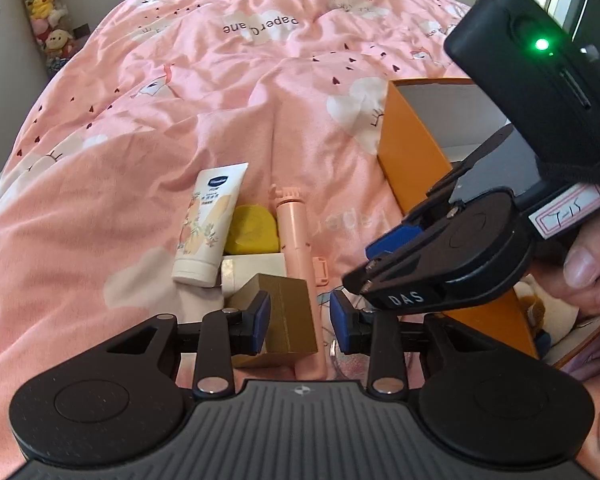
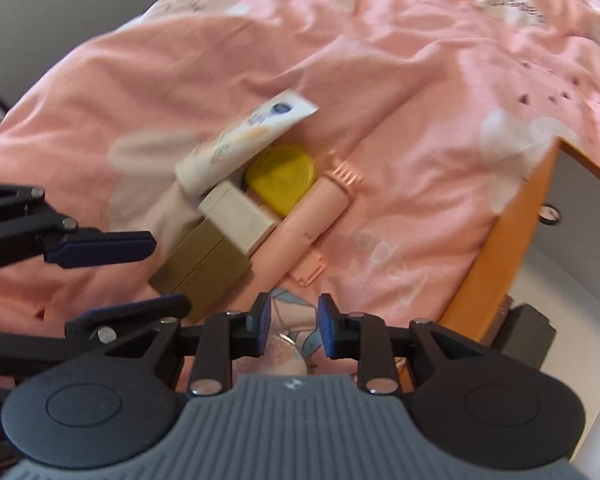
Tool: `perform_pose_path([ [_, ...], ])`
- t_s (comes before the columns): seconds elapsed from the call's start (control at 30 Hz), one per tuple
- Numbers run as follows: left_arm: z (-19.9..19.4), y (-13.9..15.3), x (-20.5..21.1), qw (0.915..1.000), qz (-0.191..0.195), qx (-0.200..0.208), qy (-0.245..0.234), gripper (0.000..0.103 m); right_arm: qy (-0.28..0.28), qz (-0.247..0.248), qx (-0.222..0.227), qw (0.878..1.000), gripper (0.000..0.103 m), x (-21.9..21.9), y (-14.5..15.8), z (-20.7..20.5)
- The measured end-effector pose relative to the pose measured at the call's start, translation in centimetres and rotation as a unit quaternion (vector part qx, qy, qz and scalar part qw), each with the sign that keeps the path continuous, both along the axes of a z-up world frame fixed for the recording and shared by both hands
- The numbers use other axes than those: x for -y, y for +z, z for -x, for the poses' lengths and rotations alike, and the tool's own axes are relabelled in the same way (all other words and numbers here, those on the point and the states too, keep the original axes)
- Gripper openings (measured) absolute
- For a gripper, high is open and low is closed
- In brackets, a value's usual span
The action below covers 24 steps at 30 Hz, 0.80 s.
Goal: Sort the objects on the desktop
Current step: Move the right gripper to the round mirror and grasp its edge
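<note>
A heap of small objects lies on the pink bedspread: a white cream tube [image 1: 208, 222] [image 2: 240, 144], a yellow round case [image 1: 253, 229] [image 2: 282, 178], a cream box [image 1: 254, 266] [image 2: 238, 216], a gold box [image 1: 286, 312] [image 2: 200, 264] and a pink tubular gadget [image 1: 296, 248] [image 2: 308, 216]. My left gripper [image 1: 300, 320] is open, its fingers on either side of the gold box and gadget's near end. My right gripper [image 2: 294, 330] is open just above a round clear item with a cartoon print [image 2: 288, 354]; it also shows in the left wrist view [image 1: 374, 268].
An orange box [image 1: 410, 160] [image 2: 496, 248] with a white inside stands open to the right of the heap, holding a few small things. Plush toys [image 1: 46, 8] line the far left wall. The bedspread [image 1: 220, 80] spreads wide beyond the heap.
</note>
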<state>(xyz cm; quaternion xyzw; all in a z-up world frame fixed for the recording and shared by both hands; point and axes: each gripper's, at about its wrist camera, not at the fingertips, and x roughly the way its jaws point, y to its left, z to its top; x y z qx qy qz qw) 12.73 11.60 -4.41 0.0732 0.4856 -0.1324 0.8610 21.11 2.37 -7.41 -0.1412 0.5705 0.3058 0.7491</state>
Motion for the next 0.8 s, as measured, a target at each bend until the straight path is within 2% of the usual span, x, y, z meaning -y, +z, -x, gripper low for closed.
perform_pose_path([
  [0.1, 0.4, -0.2, -1.2, 0.9998, 0.001, -0.008, 0.016, 0.038, 0.033, 0.022, -0.020, 0.999, 0.029, -0.6, -0.9, -0.2],
  [0.13, 0.6, -0.3, -1.7, 0.9997, 0.007, -0.011, 0.022, 0.038, 0.064, 0.051, -0.039, 0.996, 0.029, -1.4, -2.0, -0.2],
  [0.27, 0.9, -0.3, -2.8, 0.9990, 0.015, -0.016, 0.039, 0.038, 0.110, 0.090, -0.061, 0.988, 0.032, -3.0, -3.6, 0.3],
  [0.33, 0.8, -0.3, -3.0, 0.9988, 0.017, -0.016, 0.042, 0.038, 0.111, 0.098, -0.064, 0.987, 0.036, -3.2, -4.0, 0.2],
  [0.43, 0.8, -0.2, -3.1, 0.9987, 0.020, -0.016, 0.043, 0.038, 0.107, 0.115, -0.097, 0.983, 0.039, -3.8, -5.1, -0.3],
  [0.6, 0.8, -0.3, -3.2, 0.9987, 0.022, -0.016, 0.044, 0.038, 0.109, 0.137, -0.112, 0.978, 0.046, -4.5, -6.1, -0.3],
  [0.63, 0.8, -0.3, -3.2, 0.9986, 0.023, -0.016, 0.044, 0.038, 0.109, 0.137, -0.112, 0.978, 0.047, -4.5, -6.1, -0.3],
  [0.73, 0.9, -0.3, -3.3, 0.9985, 0.025, -0.015, 0.046, 0.038, 0.090, 0.132, -0.150, 0.976, 0.054, -4.8, -7.1, -0.7],
  [0.8, 1.0, -0.3, -3.4, 0.9984, 0.027, -0.014, 0.048, 0.038, 0.086, 0.132, -0.155, 0.975, 0.057, -4.8, -7.3, -0.8],
])
